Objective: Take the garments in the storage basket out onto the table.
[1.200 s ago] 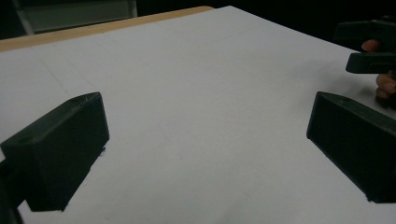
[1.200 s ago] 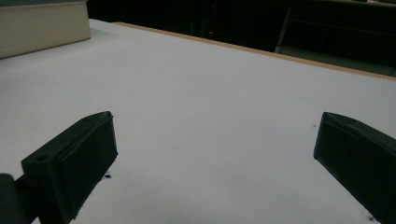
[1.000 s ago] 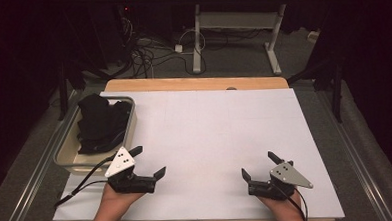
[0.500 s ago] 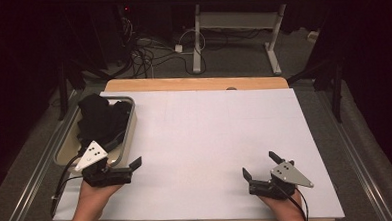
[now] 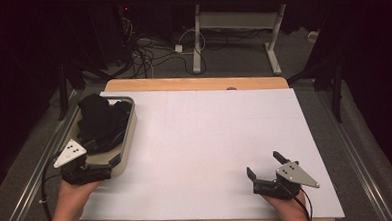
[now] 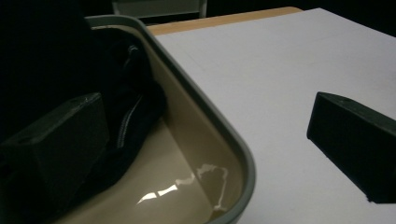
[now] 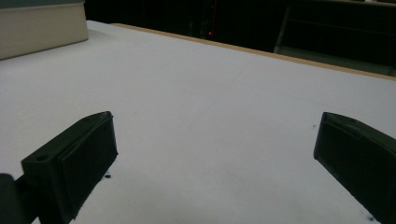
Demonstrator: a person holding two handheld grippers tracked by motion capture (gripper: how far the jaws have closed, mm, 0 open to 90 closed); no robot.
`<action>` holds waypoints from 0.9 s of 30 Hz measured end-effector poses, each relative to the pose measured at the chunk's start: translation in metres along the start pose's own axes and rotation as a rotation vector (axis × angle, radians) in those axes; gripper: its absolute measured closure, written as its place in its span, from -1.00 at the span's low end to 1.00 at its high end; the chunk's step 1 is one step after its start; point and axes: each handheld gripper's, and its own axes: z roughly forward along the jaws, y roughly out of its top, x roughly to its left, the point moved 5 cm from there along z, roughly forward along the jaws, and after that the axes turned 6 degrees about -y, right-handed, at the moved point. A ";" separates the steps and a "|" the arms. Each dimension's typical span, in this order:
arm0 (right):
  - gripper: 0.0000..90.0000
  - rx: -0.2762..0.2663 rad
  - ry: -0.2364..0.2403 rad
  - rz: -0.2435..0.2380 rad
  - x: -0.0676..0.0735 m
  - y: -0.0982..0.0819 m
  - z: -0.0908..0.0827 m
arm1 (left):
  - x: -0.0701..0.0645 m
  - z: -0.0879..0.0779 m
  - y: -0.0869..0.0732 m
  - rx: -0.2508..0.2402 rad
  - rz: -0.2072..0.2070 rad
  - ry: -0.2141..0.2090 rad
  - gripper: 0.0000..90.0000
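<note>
Tray (image 5: 129, 138) lengthwise front-to-back (cloth (image 5: 102, 119) inside)

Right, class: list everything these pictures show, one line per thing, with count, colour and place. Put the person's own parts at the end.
Table: one, white top with a light wooden strip along the far edge, centre of the high view.
Tray: one, beige with a grey rim, at the table's left edge.
Dark cloth: one bundle, black, piled inside the tray.
Cables: a tangle, black and white, on the floor beyond the table.
Second table: one, pale frame, at the far side of the room.
Left claw: one, black with a grey plate, open, straddling the tray's near corner.
Right claw: one, black with a grey plate, open, low over the table's near right.
</note>
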 end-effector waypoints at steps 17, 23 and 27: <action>-1.00 0.006 -0.012 0.016 -0.009 -0.002 -0.003 | 0.056 -0.047 -0.014 -0.049 -0.095 0.128 -1.00; -1.00 0.006 -0.013 0.014 -0.008 -0.002 -0.002 | 0.069 -0.054 -0.019 -0.055 -0.122 0.150 -1.00; -1.00 0.002 -0.012 0.017 -0.008 -0.001 -0.003 | 0.070 -0.055 -0.019 -0.060 -0.126 0.152 -1.00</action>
